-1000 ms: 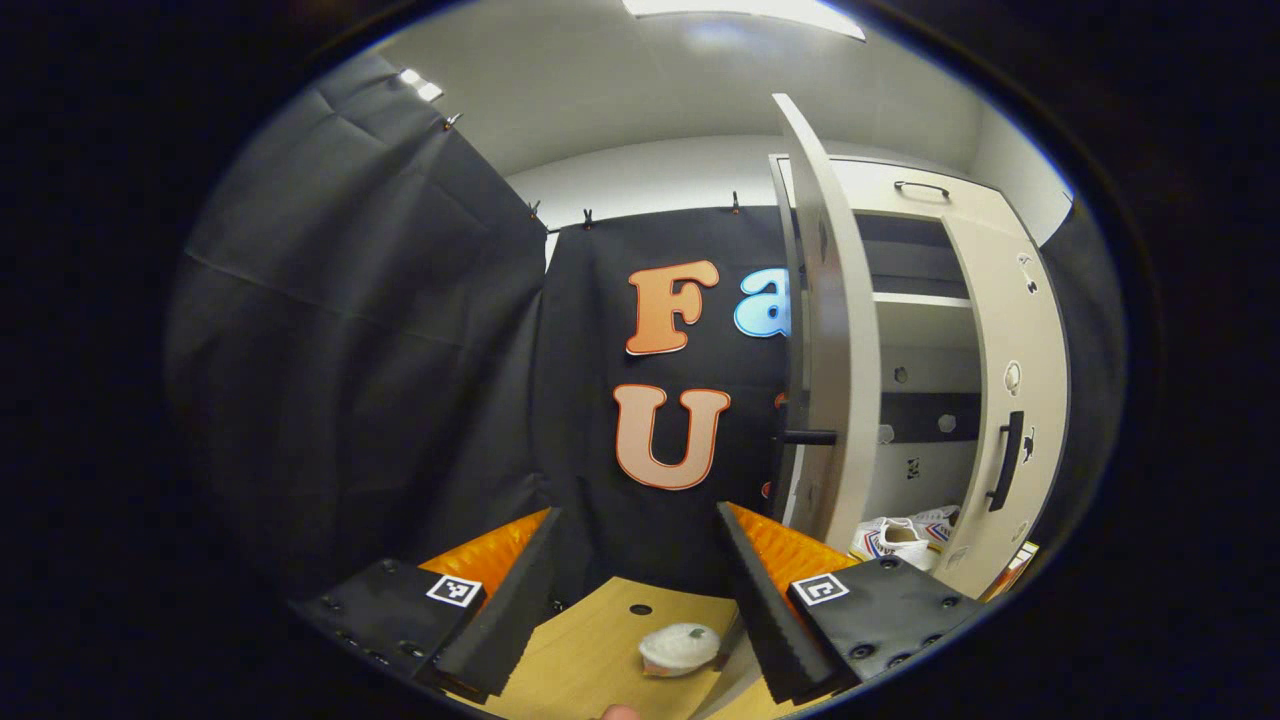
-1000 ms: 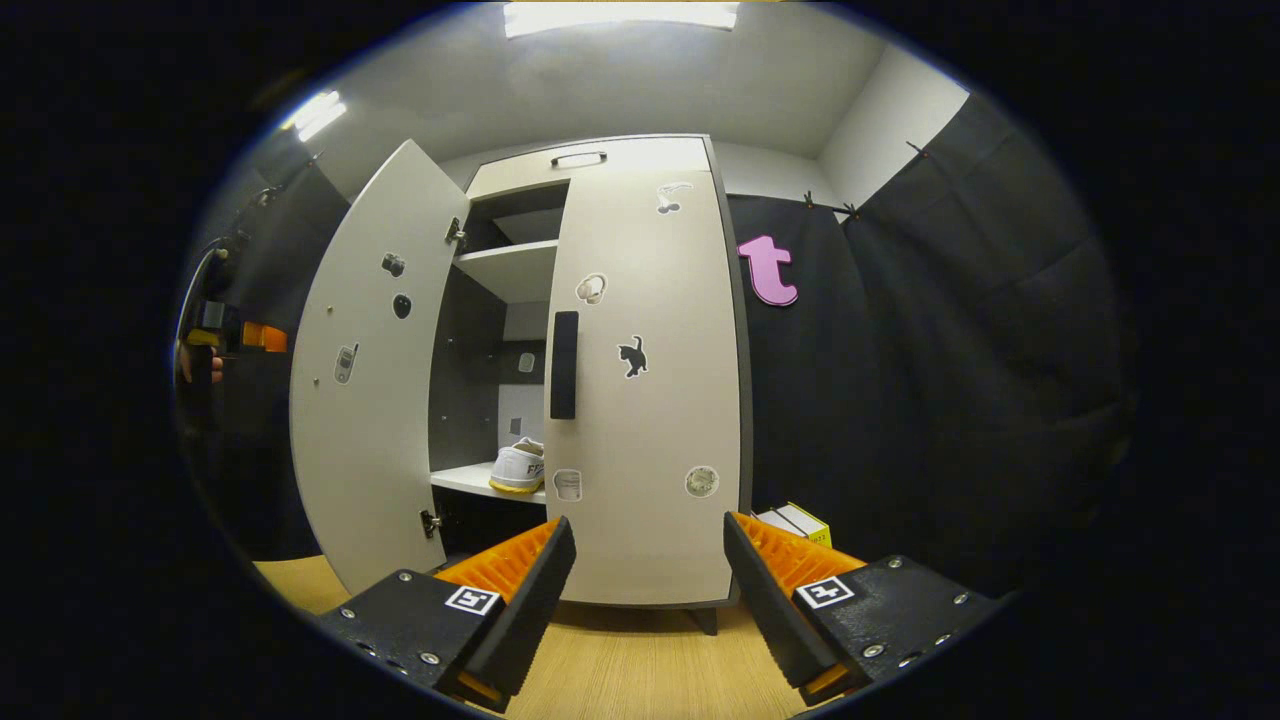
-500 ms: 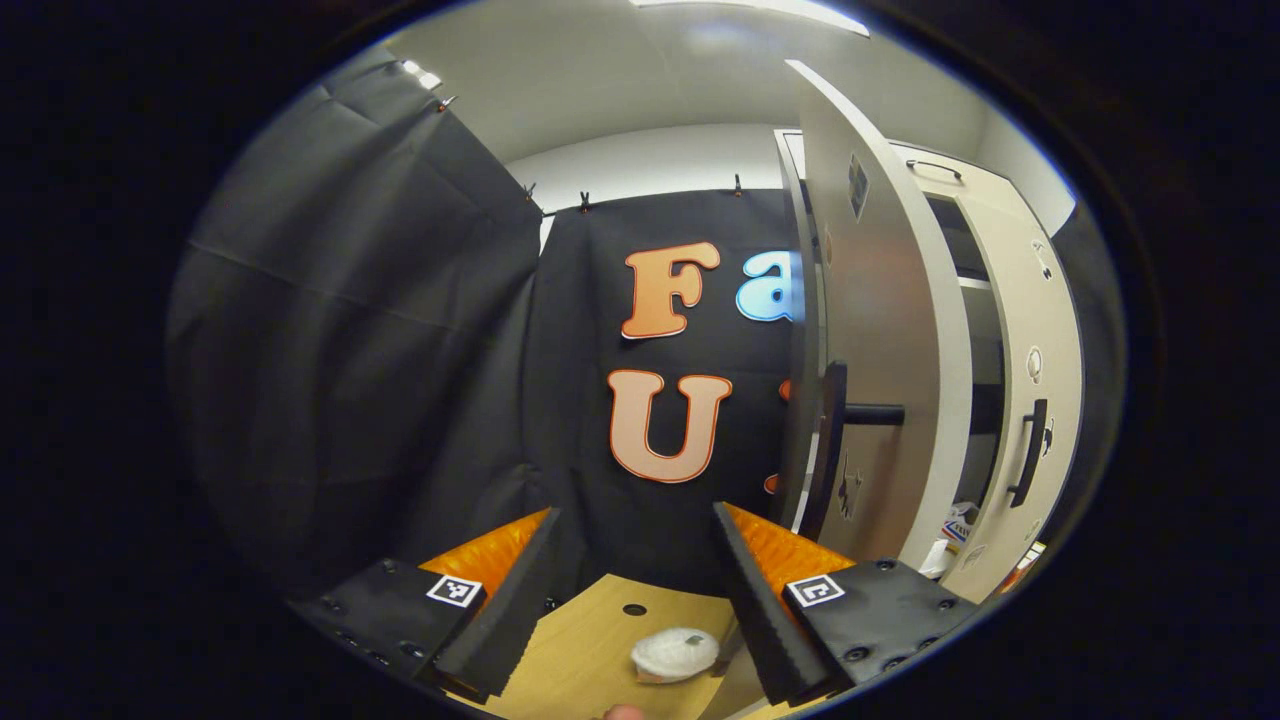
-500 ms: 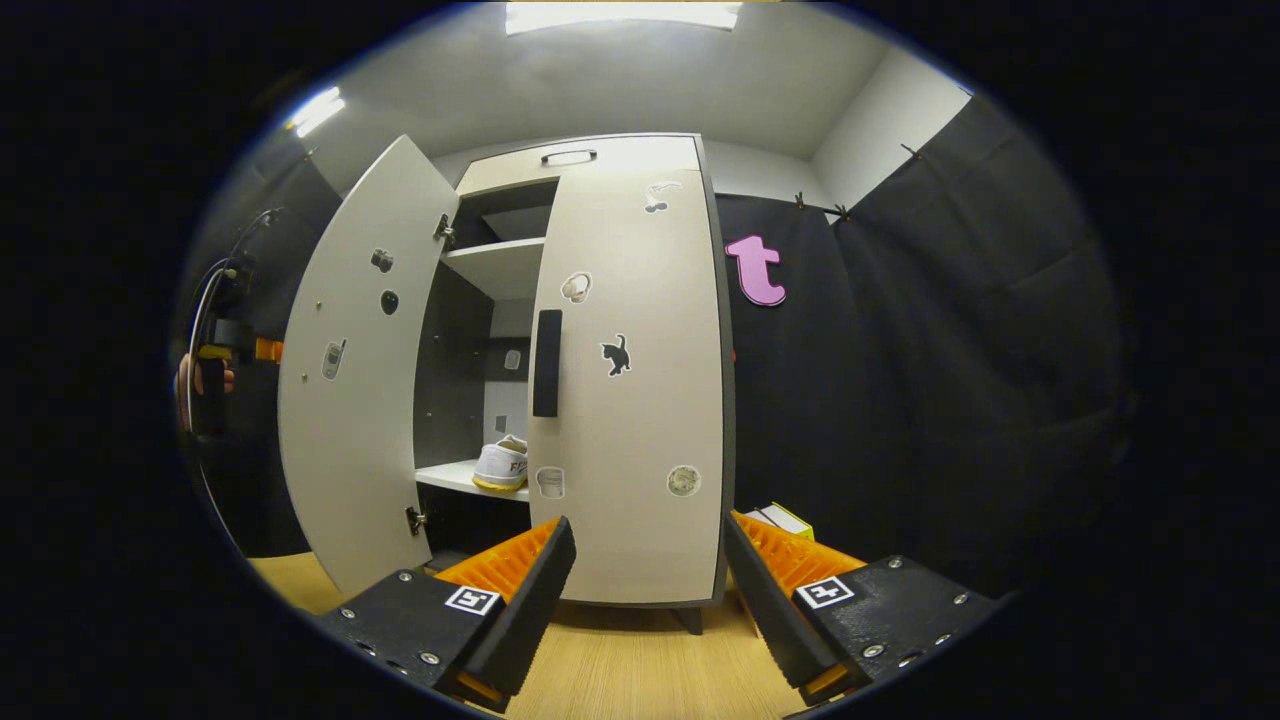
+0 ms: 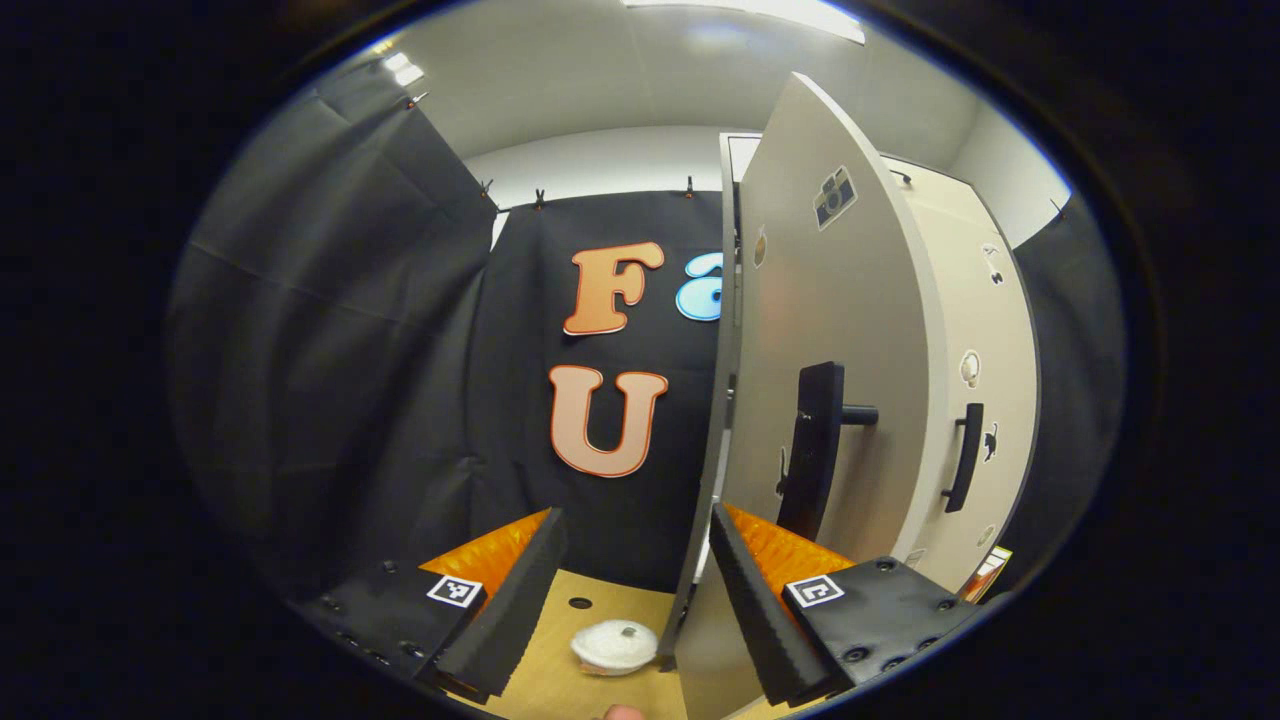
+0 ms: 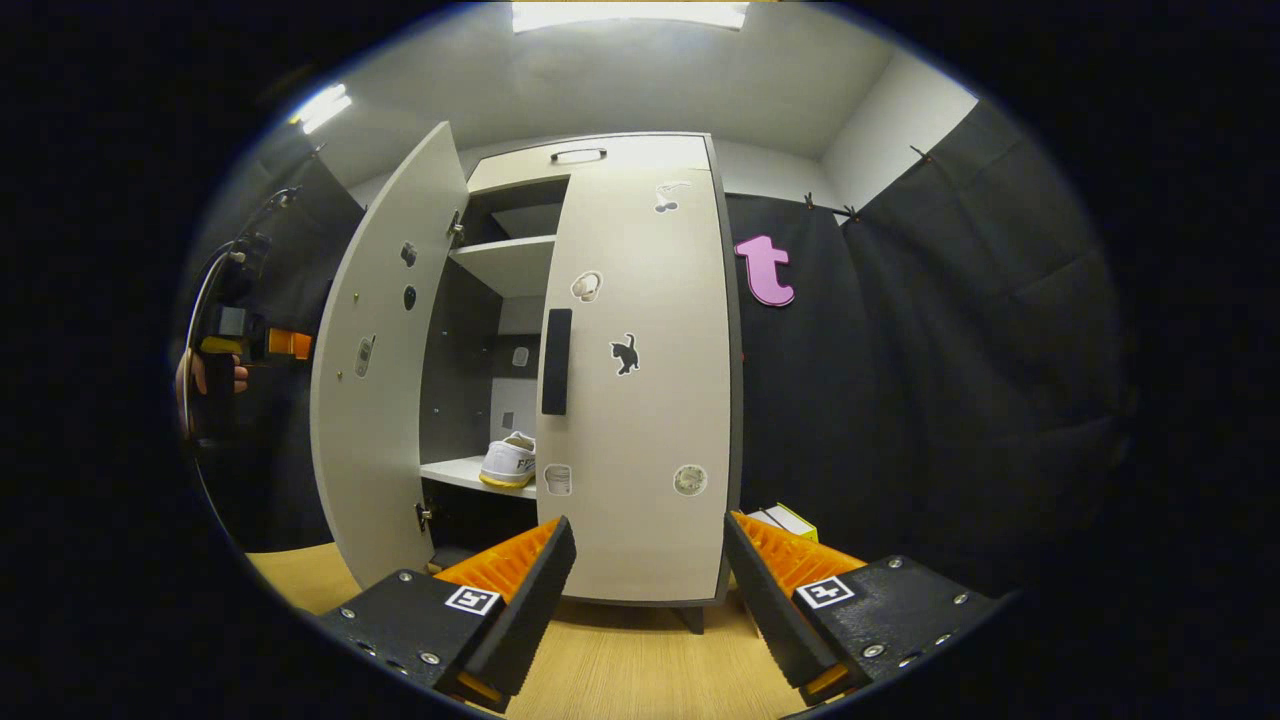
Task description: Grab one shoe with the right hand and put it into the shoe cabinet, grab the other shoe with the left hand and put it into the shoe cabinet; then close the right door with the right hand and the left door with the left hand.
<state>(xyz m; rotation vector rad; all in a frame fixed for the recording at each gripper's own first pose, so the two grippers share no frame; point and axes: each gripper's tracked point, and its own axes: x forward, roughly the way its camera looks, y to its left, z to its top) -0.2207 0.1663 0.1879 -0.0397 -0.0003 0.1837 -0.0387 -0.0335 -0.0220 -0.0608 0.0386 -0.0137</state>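
The shoe cabinet (image 6: 640,160) is smooth pale laminate with flat doors, black bar handles and small stickers. Its right door (image 6: 640,400) is shut; the left door (image 5: 840,330) stands ajar, just beyond the left gripper (image 5: 632,590), whose ridged fingers are spread and empty. A white canvas shoe (image 6: 508,462) sits on the inner shelf. The right gripper (image 6: 648,590) fingers are apart, holding nothing, facing the right door.

Both views are lit from above by a bright rectangular ceiling light panel (image 6: 630,14), blown out to white. Straight edges are bent strongly by fisheye distortion. The black cloth walls are left dim; focus is kept sharp.
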